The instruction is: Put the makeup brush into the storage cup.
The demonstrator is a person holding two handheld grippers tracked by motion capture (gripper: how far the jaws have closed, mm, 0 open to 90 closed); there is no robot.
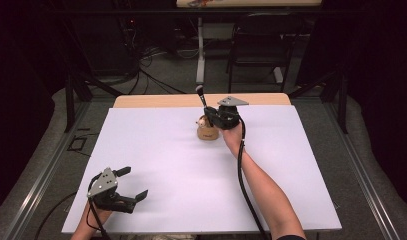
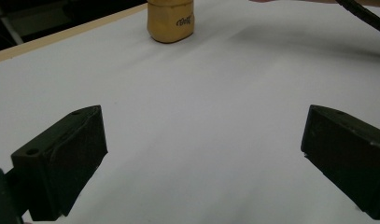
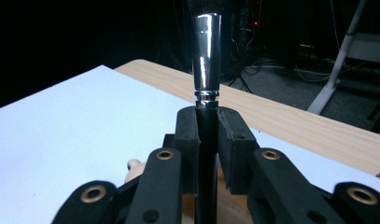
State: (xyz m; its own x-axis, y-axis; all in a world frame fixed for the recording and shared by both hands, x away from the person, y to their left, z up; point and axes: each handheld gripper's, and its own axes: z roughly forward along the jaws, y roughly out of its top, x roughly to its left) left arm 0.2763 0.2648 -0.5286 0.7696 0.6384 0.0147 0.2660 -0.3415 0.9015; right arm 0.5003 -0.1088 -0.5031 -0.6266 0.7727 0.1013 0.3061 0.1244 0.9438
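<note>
My right gripper (image 1: pixel 211 119) has its jaws clamped on the black handle of a makeup brush with a shiny chrome ferrule (image 3: pixel 207 56), pinched just below the ferrule. Brush stands near upright, tilted slightly toward 11 o'clock in the high view, bristle tip up. It sits over a small tan rounded wooden pot (image 1: pixel 207 131), at about 12 o'clock on the white sheet-covered worktop (image 1: pixel 156 165), a bit right of centre and close to the far edge. Cannot tell whether the handle's lower end is inside the pot or above it.

My left gripper (image 1: pixel 125 184) is at 7 o'clock near the front edge, jaws wide, holding nothing, low over the sheet.

Handling guess: brush is light, stiff and slender, and the glossy ferrule is probably slippery, so the matte handle is the better place to pinch. It could pivot in the jaws if knocked. Pot looks light and easy to tip; steady it low on its wall.

Room: open sheet all round from 3 to 9 o'clock. A bare wood strip (image 1: pixel 156 101) and the drop-off lie just beyond the pot at 12 o'clock, so keep moves toward me.
</note>
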